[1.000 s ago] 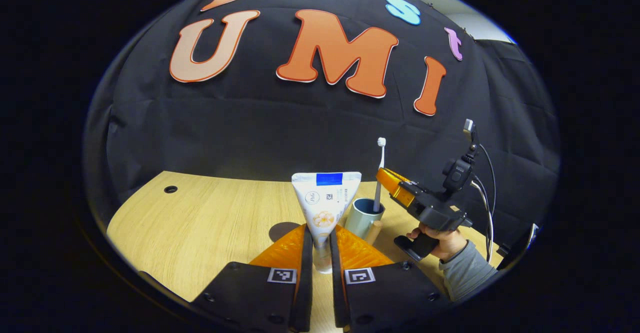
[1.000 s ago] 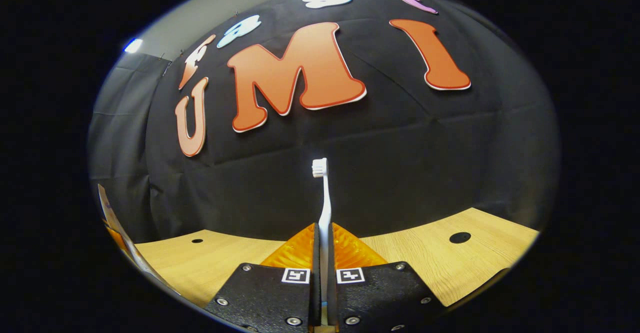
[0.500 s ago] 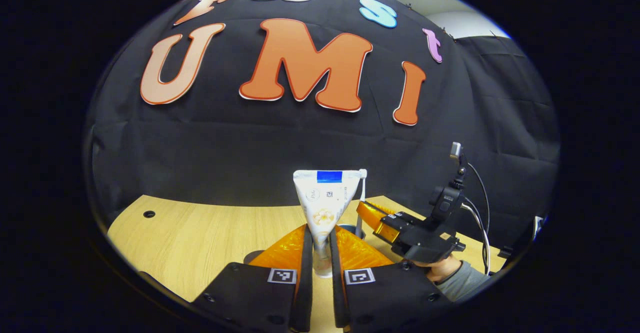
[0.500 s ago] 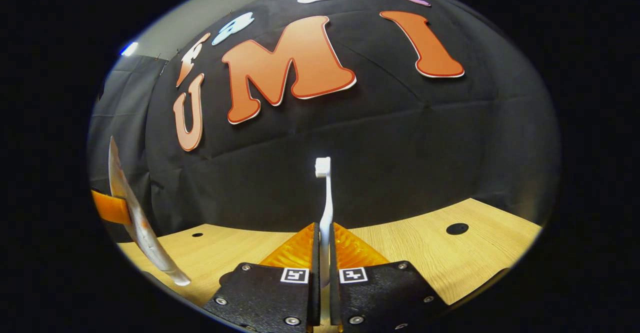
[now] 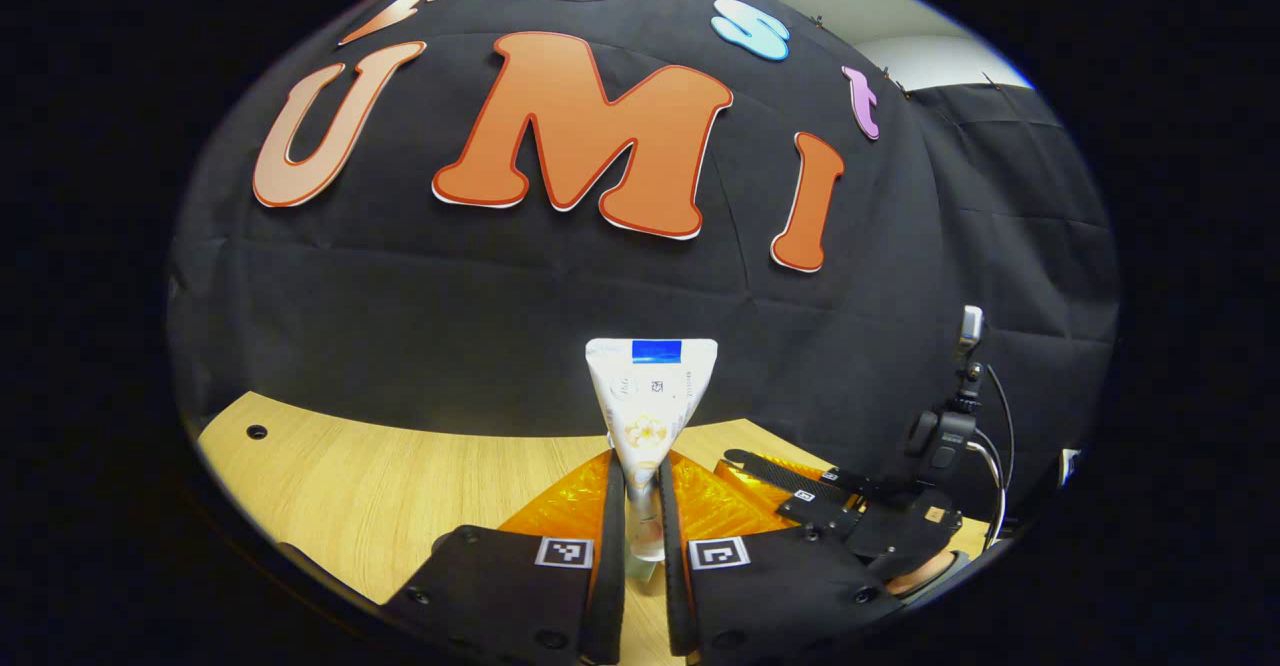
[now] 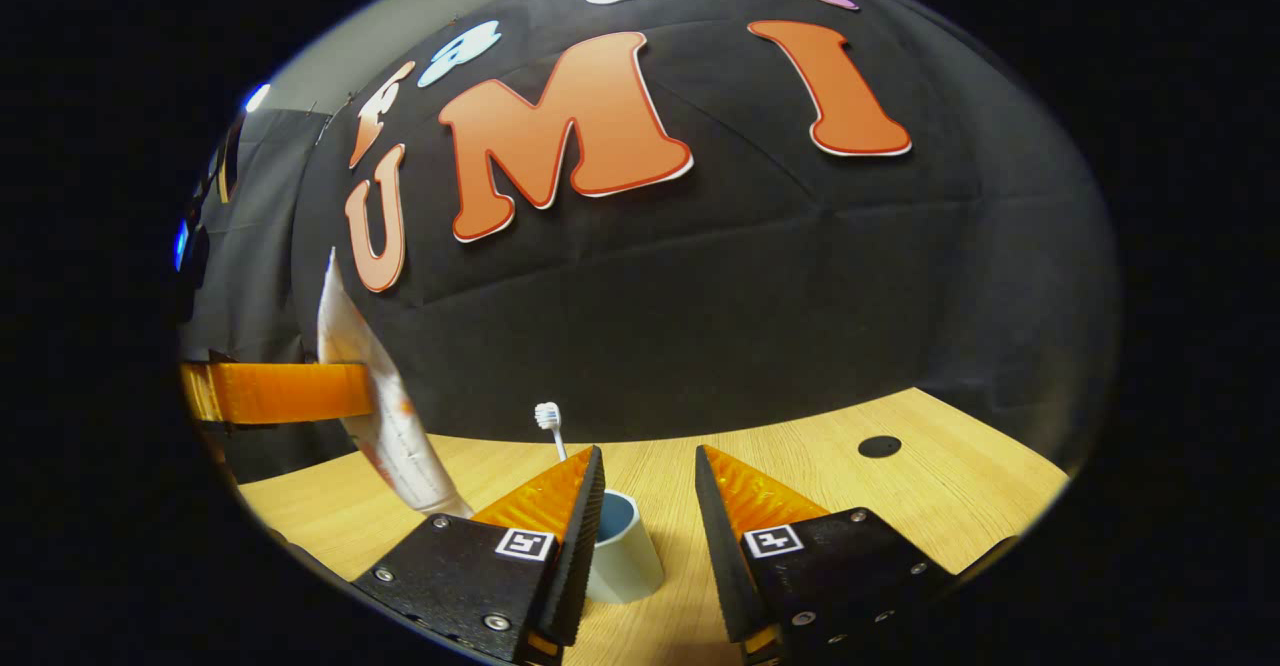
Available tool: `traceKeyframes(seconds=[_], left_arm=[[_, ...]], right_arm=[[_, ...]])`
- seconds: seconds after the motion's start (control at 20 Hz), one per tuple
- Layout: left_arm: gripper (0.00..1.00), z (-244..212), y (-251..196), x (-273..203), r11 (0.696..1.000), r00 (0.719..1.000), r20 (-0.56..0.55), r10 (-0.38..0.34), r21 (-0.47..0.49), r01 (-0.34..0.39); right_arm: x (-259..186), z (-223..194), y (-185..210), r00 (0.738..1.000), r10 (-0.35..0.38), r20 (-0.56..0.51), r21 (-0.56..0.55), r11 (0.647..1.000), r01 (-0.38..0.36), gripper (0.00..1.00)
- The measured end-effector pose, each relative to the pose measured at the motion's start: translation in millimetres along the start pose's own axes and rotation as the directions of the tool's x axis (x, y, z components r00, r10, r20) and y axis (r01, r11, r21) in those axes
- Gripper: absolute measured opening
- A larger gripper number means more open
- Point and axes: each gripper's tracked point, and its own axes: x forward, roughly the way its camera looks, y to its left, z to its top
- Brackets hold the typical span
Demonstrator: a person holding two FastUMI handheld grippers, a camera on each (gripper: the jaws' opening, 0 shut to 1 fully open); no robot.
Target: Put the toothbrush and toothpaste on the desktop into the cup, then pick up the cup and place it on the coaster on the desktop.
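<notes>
A white toothpaste tube [image 5: 651,406] stands cap-down between the orange fingers of my left gripper [image 5: 642,460], which is shut on it. In the right gripper view the same toothpaste tube [image 6: 383,414] hangs at the left, clamped by an orange finger [image 6: 275,392], above and left of the cup. The pale blue cup [image 6: 622,548] stands on the wooden desktop [image 6: 850,506], just below and between the fingers of my right gripper [image 6: 648,452], which is open and holds nothing. A white toothbrush [image 6: 549,420] stands head-up in the cup, partly hidden by the left finger.
The right gripper [image 5: 790,481] and the hand [image 5: 915,574] holding it sit low at the right of the left gripper view. The desktop has a cable hole [image 6: 880,446] at the far right and another cable hole [image 5: 257,432] at the far left.
My right gripper opened and let go of the toothbrush, which now stands in the cup. The left gripper carried the toothpaste closer to the cup.
</notes>
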Motion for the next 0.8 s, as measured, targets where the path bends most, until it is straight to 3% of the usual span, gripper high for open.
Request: traceKeyframes(seconds=[0.2, 0.55, 0.6, 0.65, 0.8], left_arm=[[0.21, -0.9, -5.0, 17.5, 1.0, 1.0, 0.03, -0.001, 0.01, 0.001], [0.2, -19.4, -9.3, 52.7, 1.0, 1.0, 0.008, 0.003, -0.018, -0.003], [0.2, -25.9, -8.5, 57.1, 1.0, 1.0, -0.002, 0.008, -0.018, -0.008], [0.21, -32.0, -9.2, 60.0, 1.0, 1.0, -0.017, 0.007, -0.02, -0.008], [0.21, -58.8, -10.4, 66.5, 0.999, 0.997, -0.082, 0.005, -0.052, -0.01]], right_arm=[[-16.8, 3.2, -12.0, 1.0, -0.019, -0.007, 0.024, 1.0, 0.019, 0.67], [-48.7, 20.2, -22.9, 0.999, -0.047, 0.014, -0.037, 0.998, 0.048, 0.76], [-52.2, 21.5, -23.7, 0.999, -0.05, 0.018, -0.042, 0.998, 0.051, 0.86], [-54.8, 22.5, -25.6, 0.998, -0.054, 0.02, -0.045, 0.997, 0.055, 0.77], [-61.5, 18.4, -29.6, 0.998, -0.064, 0.006, -0.037, 0.997, 0.064, 0.77]])
